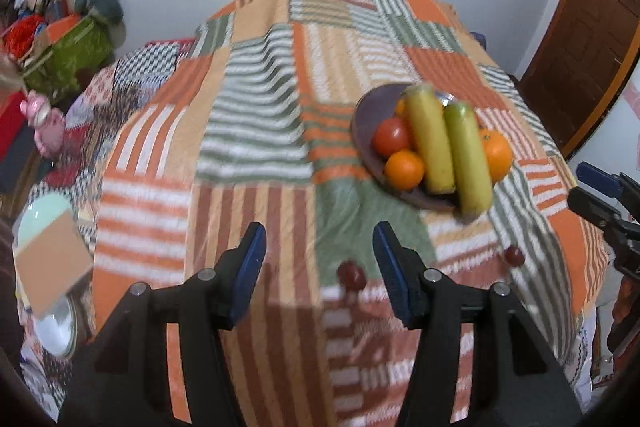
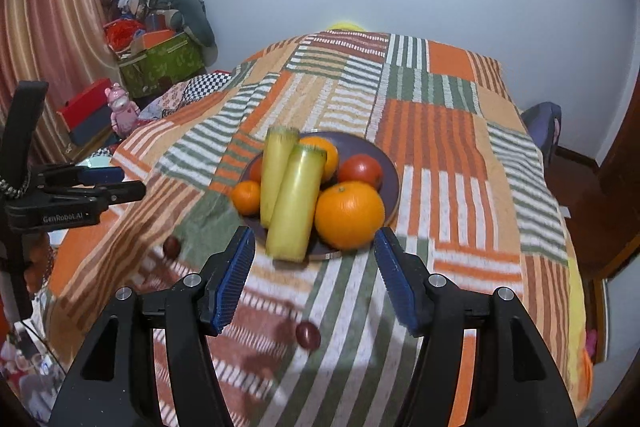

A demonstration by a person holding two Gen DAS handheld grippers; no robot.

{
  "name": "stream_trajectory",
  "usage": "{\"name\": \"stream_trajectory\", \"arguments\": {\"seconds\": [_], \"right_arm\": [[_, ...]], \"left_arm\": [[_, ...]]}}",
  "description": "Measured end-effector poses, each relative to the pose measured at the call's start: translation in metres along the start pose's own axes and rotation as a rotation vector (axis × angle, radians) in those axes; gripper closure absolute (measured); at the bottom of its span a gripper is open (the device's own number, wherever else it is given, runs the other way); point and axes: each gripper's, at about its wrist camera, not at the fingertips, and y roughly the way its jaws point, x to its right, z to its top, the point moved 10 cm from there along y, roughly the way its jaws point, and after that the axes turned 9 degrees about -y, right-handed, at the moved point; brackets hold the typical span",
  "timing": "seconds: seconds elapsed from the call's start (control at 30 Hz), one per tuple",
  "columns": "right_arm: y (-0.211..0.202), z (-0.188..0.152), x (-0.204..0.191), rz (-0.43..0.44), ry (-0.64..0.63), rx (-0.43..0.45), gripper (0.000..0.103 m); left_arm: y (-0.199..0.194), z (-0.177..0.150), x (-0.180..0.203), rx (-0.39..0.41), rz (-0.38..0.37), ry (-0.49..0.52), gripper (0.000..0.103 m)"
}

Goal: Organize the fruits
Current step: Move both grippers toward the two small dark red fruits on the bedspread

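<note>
Dark-red grape btwn right gripper fingers | untouched, fingers apart

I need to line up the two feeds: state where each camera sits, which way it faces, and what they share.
Left wrist: on the left gripper, tilted down at the striped patchwork blanket; right gripper at right edge.
Right wrist: on the right gripper, facing the round dark plate; left gripper at left edge.
Shared: plate, blanket.
</note>
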Motion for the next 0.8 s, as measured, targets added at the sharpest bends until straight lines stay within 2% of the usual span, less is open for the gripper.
{"name": "stream_trajectory", "arguments": {"seconds": [0.23, 0.4, 0.53, 0.67, 0.8], "right_arm": [[0.004, -0.031, -0.008, 0.018, 0.026, -0.051, 0.044], [0.013, -0.052, -0.018, 0.028, 0.023, -0.090, 0.044], [0.022, -0.065, -0.028, 0.065, 0.033, -0.118, 0.045], [0.030, -0.074, -0.032, 0.075, 0.036, -0.140, 0.050], [0.037, -0.080, -0.030, 0.077, 0.055, -0.154, 0.057]], "left_arm": [[0.007, -0.036, -0.005, -0.042, -0.016, -0.007, 0.048], [0.020, -0.051, 0.009, -0.061, -0.035, 0.027, 0.060], [0.032, -0.054, 0.018, -0.071, -0.037, 0.045, 0.060], [0.044, -0.054, 0.024, -0.078, -0.030, 0.066, 0.061], [0.055, -0.053, 0.026, -0.091, -0.035, 0.057, 0.066]]}}
